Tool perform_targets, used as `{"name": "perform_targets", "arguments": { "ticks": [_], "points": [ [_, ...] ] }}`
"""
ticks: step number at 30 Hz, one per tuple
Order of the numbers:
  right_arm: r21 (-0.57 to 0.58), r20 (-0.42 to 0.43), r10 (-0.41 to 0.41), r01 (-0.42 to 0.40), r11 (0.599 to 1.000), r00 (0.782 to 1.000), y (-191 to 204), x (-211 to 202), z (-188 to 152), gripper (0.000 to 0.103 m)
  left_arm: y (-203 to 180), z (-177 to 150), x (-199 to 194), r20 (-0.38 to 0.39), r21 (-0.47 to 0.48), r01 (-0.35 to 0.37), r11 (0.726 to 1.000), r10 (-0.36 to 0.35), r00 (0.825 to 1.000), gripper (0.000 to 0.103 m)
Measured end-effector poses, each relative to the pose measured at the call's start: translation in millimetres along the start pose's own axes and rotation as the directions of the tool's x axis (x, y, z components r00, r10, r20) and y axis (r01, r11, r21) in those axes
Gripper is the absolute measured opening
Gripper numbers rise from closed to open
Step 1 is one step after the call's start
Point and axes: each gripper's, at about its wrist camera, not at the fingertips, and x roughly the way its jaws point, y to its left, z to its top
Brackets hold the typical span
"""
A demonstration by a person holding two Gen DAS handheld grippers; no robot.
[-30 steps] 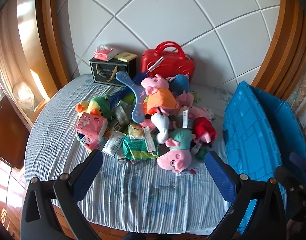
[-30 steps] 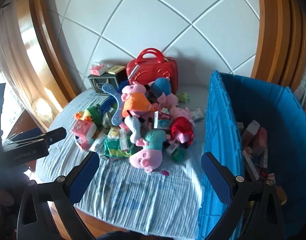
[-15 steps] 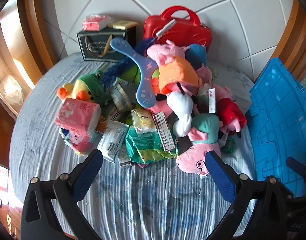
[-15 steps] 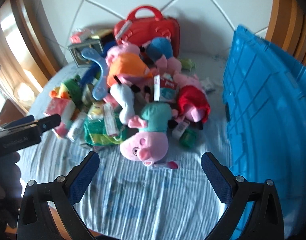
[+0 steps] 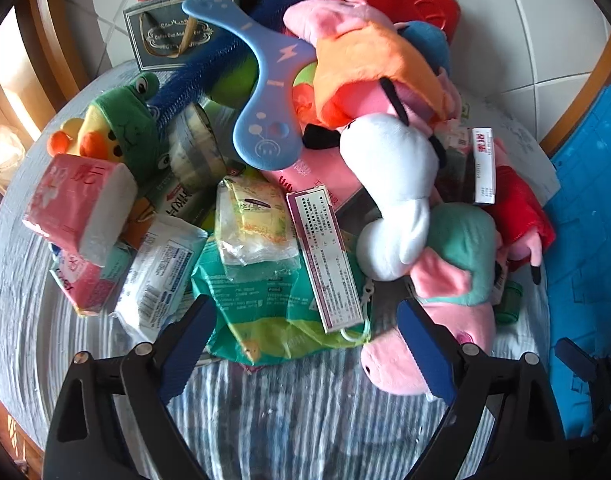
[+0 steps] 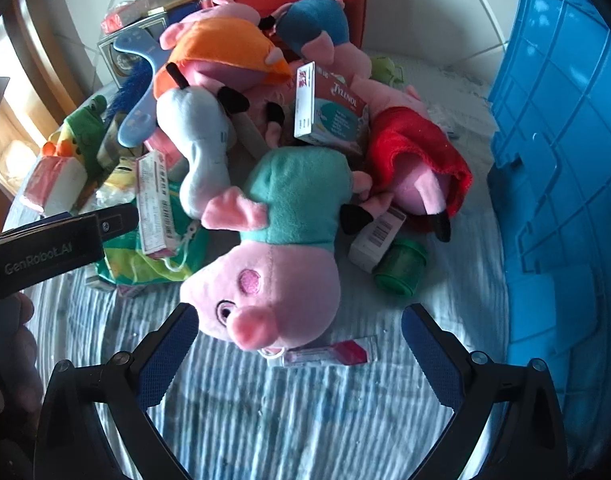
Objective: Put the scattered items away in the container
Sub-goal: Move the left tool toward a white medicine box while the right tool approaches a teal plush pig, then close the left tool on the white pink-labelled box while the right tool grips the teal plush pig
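The left gripper (image 5: 305, 336) hangs over the green packet (image 5: 265, 320) at the near edge of the heap; its fingers (image 5: 189, 344) have just been closing, still apart, pads touching nothing; the right gripper (image 6: 299, 354) stands wide, empty, with the pink pig plush (image 6: 273, 264) at its twelve o'clock; a small pink tube (image 6: 329, 354) lies between its fingers on the striped cloth (image 6: 305, 420); the blue container (image 6: 565, 200) stands at three o'clock of the heap, apart from it.
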Motion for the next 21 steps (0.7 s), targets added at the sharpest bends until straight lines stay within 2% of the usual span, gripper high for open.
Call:
{"name": "perform_targets", "arguments": {
  "ticks": [6, 12, 19, 21],
  "points": [
    [0.001, -0.018, -0.014, 0.014, 1.0, 1.0, -2, 18, 4, 0.103, -1, 4, 28, -0.03, -0.019, -0.005, 1.0, 0.004, 1.0, 0.084],
    [0.017, -0.024, -0.016, 0.016, 1.0, 1.0, -3, 33, 9, 0.103, -8, 6, 37, -0.038, -0.015, -0.012, 1.0, 0.012, 0.999, 0.083],
    [0.039, -0.02, -0.002, 0.003, 0.999, 1.0, -3, 48, 24, 0.103, -17, 9, 43, -0.048, 0.007, -0.014, 1.0, 0.014, 0.999, 0.064],
    [0.03, -0.031, 0.001, 0.0, 1.0, 1.0, 1, 55, 28, 0.103, -19, 10, 44, -0.054, 0.012, -0.009, 1.0, 0.01, 0.998, 0.054]
  ]
}}
